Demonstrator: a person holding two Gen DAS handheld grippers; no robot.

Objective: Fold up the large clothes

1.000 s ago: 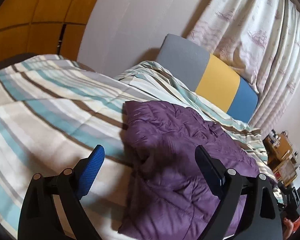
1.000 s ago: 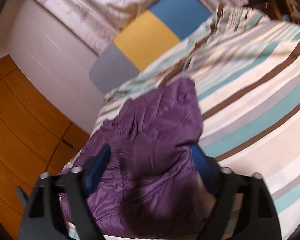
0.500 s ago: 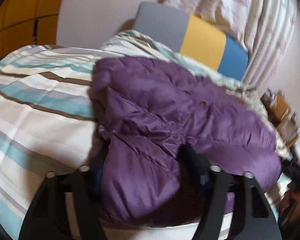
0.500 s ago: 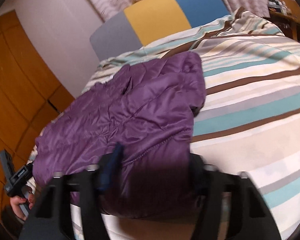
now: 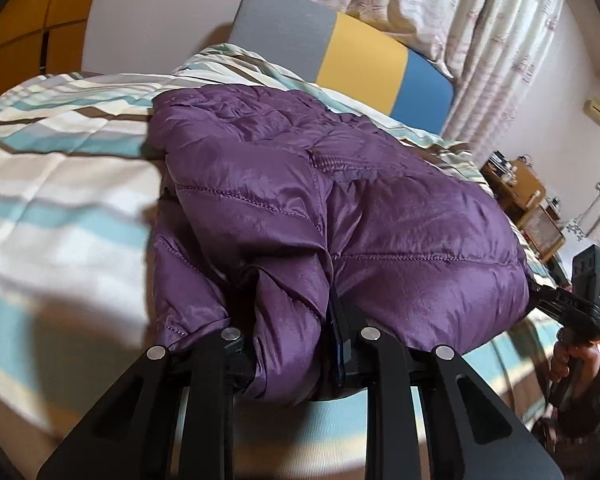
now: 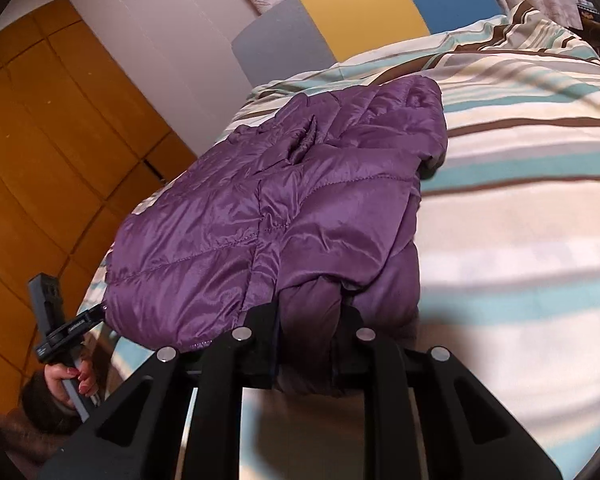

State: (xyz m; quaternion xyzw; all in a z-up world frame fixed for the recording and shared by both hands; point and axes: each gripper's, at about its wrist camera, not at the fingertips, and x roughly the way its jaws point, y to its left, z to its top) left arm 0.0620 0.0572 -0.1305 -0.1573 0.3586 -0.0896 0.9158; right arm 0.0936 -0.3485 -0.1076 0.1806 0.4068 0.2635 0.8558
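Both grippers have come down from above the bed (image 5: 60,184) onto the near edge of the purple puffer jacket (image 5: 340,208) lying on the striped duvet, where the left gripper (image 5: 290,344) and right gripper (image 6: 310,320) have just been closing, their fingers now pinching bunched hem fabric.

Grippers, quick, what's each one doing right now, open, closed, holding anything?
Left gripper: has just been closing, now shut on the jacket hem.
Right gripper: has just been closing, now shut on the jacket hem too.
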